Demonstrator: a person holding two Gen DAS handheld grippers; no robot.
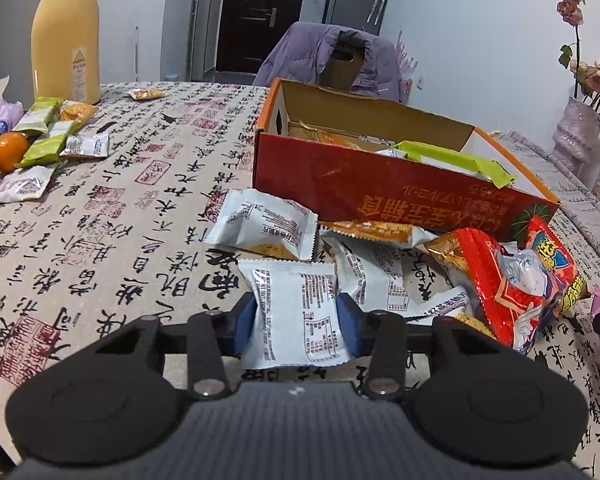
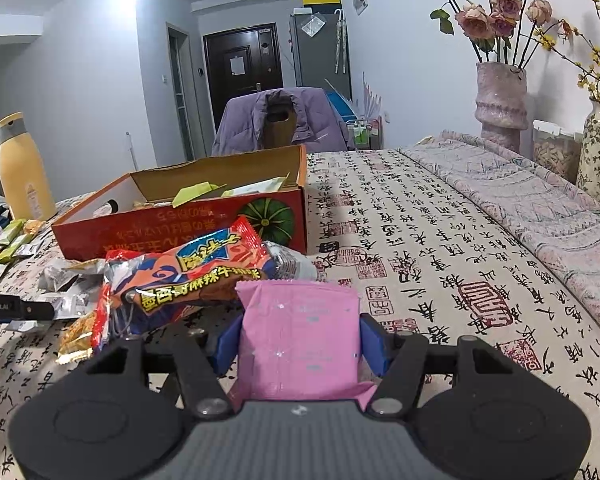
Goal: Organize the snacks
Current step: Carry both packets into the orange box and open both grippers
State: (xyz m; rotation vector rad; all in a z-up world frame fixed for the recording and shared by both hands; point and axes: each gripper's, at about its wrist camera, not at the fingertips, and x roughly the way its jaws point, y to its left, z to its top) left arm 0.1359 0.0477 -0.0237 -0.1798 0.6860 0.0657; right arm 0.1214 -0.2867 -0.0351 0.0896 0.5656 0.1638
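My left tongs (image 1: 296, 316) grip a white snack packet (image 1: 294, 312): both blue pads (image 1: 244, 322) press into its sides and the foil pinches in between them. The packet lies at the near edge of the bench (image 1: 112, 240), at the front of a loose heap of packets that sits against the near wall of the red cardboard box (image 1: 380, 184). A second white packet (image 1: 264, 226) lies just behind it, and a big red noodle bag (image 1: 524, 280) lies in the heap toward the right edge of the bench.

My right tongs (image 2: 298, 336) hold a pink packet (image 2: 300, 332), clamped by its sides between the blue pads (image 2: 374, 344), its lower end reaching back to the tongs' body. It is just in front of the red noodle bag (image 2: 188, 276), at the near edge of the bench.

The box stands open near the middle of the bench, and a green wrapper (image 1: 456, 160) pokes over its near wall, with more packets inside. Toward the far left corner stands a yellow bottle (image 1: 66, 36), and beside it along the left edge lie green bars (image 1: 40, 120), small white packets (image 1: 22, 186) and two oranges (image 1: 0, 158). At the right edge, a folded quilt (image 2: 532, 208) covers the bench, with a pink vase (image 2: 500, 100) of flowers behind it.
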